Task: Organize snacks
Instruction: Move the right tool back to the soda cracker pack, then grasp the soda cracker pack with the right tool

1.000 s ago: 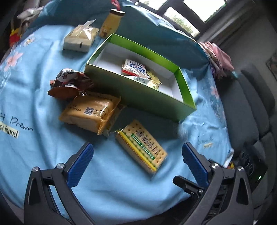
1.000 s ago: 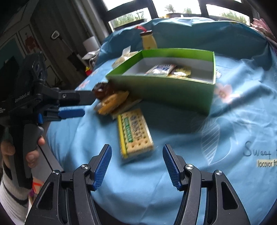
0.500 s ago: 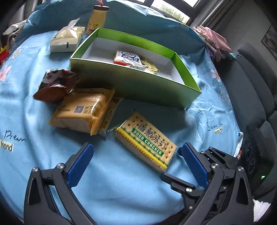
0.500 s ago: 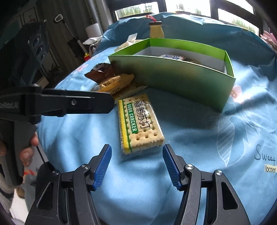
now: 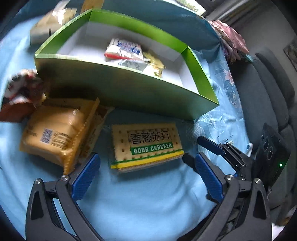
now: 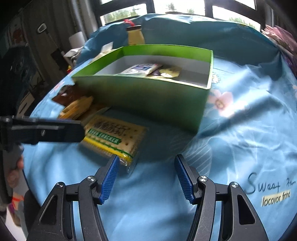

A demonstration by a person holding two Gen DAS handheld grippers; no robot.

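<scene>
you are working over a light blue floral cloth (image 5: 141,202) that covers the whole surface, with script lettering printed at the lower right of the right wrist view. windows (image 6: 130,11) run along the top of that view, and a dark grey sofa (image 5: 269,89) fills the right edge of the left wrist view.

from left to right in the left wrist view you have one brown panda-print packet (image 5: 20,92) at the left edge, one orange wrapped snack (image 5: 55,137) at centre left, and one soda cracker pack (image 5: 146,146) lying flat at lower centre, just in front of the one green box (image 5: 118,92). the box holds three or so small packets; motion blur keeps the count unsure. behind it, at the top left, sit one pale bag (image 5: 50,24) and one yellow bottle (image 6: 135,36).

your left gripper (image 5: 146,178) is spread wide, its blue pads on either side of the cracker pack and not touching it. your right gripper (image 6: 146,176) is also released, empty, its left pad just beside the pack's near corner.
</scene>
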